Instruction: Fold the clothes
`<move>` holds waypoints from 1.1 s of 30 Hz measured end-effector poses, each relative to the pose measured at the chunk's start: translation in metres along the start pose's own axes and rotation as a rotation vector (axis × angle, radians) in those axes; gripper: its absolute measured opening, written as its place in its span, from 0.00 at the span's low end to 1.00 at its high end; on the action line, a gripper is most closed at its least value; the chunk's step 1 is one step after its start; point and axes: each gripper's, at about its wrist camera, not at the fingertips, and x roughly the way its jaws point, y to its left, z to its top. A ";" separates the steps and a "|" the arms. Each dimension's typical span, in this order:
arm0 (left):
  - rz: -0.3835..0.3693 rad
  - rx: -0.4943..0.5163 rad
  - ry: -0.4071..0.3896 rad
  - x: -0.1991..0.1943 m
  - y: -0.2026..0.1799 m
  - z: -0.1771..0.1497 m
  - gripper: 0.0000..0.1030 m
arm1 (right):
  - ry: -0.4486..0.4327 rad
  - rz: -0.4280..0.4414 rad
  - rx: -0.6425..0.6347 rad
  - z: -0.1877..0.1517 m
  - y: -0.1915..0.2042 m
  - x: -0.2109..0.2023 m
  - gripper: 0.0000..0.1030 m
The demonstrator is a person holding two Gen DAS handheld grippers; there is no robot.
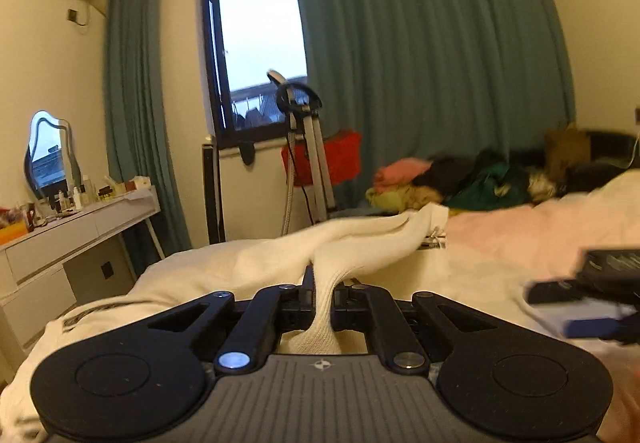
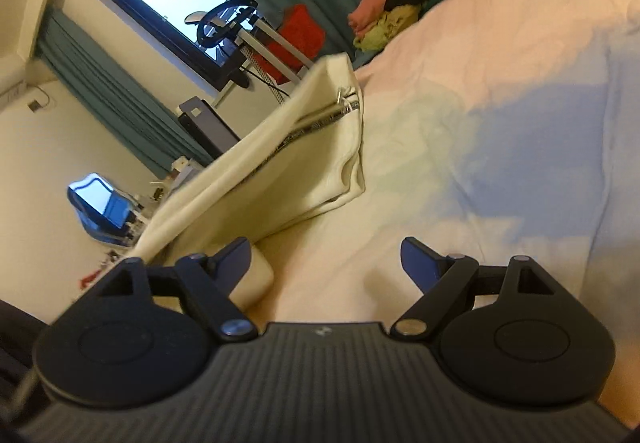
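Clamped tight in the left gripper point(image 1: 322, 295) is a bunched edge of the cream garment point(image 1: 360, 243), lifted off the bed point(image 1: 520, 235), probably so it can be pulled over into a fold. Right gripper point(image 2: 326, 263) is spread wide, holding nothing, just beside the cloth. No baskets or bins anywhere, only a loose pile of clothes point(image 1: 460, 183) further up the bed.

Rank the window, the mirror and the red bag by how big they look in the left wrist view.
1. Window, clearly largest.
2. Red bag and mirror look about alike; the bag is partly hidden behind a metal stand, so no firm order between them.
Distance from the camera differs, so this is apparent size only.
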 end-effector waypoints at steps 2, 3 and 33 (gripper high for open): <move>-0.024 -0.091 0.026 -0.018 0.019 -0.003 0.05 | 0.014 0.018 0.022 0.000 0.000 0.003 0.77; -0.035 -0.137 0.040 -0.027 0.029 -0.005 0.05 | 0.021 0.026 0.032 0.000 0.000 0.005 0.72; -0.173 -0.370 -0.053 0.006 0.081 -0.026 0.05 | -0.227 -0.286 0.044 0.113 0.034 0.136 0.05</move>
